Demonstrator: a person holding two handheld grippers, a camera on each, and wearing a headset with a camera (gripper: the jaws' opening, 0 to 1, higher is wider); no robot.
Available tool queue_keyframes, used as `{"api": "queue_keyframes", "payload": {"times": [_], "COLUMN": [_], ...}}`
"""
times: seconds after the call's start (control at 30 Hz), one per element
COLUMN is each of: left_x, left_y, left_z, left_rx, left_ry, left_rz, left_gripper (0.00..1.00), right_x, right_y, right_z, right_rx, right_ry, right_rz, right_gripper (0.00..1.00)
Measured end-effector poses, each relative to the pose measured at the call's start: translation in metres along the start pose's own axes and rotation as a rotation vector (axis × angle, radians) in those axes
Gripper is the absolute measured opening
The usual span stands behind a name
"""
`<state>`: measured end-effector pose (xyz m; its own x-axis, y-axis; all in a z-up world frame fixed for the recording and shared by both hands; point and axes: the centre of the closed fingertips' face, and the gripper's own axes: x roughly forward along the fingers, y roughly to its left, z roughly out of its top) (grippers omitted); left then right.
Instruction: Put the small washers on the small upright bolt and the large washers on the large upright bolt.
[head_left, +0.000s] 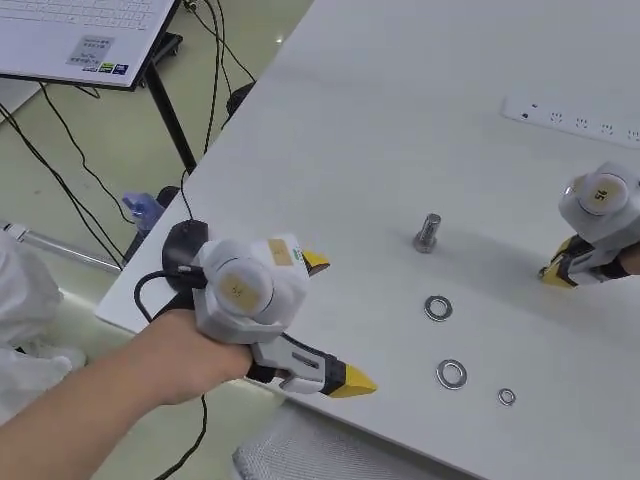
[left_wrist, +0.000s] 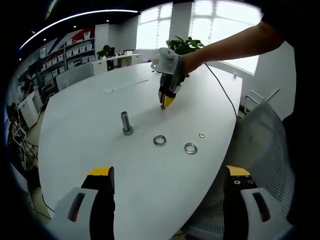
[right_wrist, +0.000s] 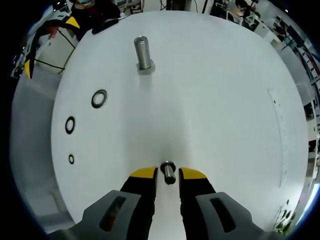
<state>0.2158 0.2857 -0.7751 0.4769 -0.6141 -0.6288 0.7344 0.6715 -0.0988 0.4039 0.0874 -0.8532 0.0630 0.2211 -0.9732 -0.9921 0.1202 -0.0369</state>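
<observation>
The right gripper (right_wrist: 168, 176) has its fingers (right_wrist: 145, 173) drawn in close on either side of the small upright bolt (right_wrist: 167, 170) on the white surface (head_left: 400, 120), though whether they actually clamp it cannot be told. The left gripper (head_left: 337, 322) hovers near the surface's edge with fingers spread wide and nothing between them. The large upright bolt (head_left: 427, 232) stands apart, with two large washers (head_left: 438, 308) and one small washer (head_left: 507, 397) lying flat near it.

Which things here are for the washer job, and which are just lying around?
For the job: large bolt, small bolt, two large washers, small washer.
Just lying about: power strip, laptop, black mouse.
</observation>
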Motion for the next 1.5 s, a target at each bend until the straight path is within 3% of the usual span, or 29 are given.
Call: {"api": "queue_keyframes", "payload": {"times": [0.5,0.93,1.1,1.5], "left_x": [-0.006,-0.010,-0.012,-0.016], "left_y": [-0.005,-0.007,-0.008,-0.014], "left_z": [0.001,0.000,0.002,0.006], "left_rx": [0.003,0.021,0.021,0.029], "left_ry": [-0.011,0.002,-0.002,-0.010], "left_rz": [0.010,0.016,0.019,0.017], "left_gripper": [0.90,0.89,0.89,0.88], "right_x": [-0.015,-0.027,-0.038,-0.047], "right_y": [-0.001,0.004,0.010,0.037], "right_z": [0.006,-0.002,-0.001,-0.005], "right_rx": [-0.018,-0.018,-0.022,-0.036], "right_ry": [-0.007,0.008,-0.006,-0.015], "right_rz": [-0.005,-0.010,-0.018,-0.013], "right_gripper": [0.20,0.20,0.19,0.19]}}
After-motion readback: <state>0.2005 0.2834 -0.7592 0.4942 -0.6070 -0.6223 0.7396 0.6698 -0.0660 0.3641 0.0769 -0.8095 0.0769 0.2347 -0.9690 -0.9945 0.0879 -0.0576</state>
